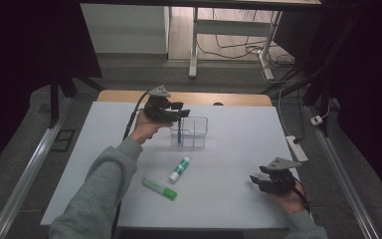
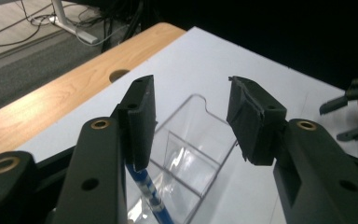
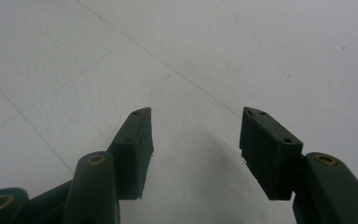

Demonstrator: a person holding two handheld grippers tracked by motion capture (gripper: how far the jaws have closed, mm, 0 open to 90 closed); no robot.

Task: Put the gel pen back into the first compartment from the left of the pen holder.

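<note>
Honestly nothing here can be read. The two green-and-white glue sticks [image 1: 179,169] [image 1: 159,189] on the worktop, around 6 o'clock from the clear organizer [image 1: 189,132], probably carry labels, but they're way too small and blurry to make out. The blue pen [image 2: 150,193] in the organizer has pale markings, unreadable too.

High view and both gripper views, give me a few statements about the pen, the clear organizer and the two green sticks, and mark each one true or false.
1. A blue pen stands inside the clear organizer. True.
2. The left gripper clamps the pen. False: its jaws stand apart above the organizer, and the pen is not between the pads.
3. Two green and white sticks lie on the table, the marker and the glue stick. True.
4. The right gripper holds a stick. False: its open jaws are empty over bare table.
</note>
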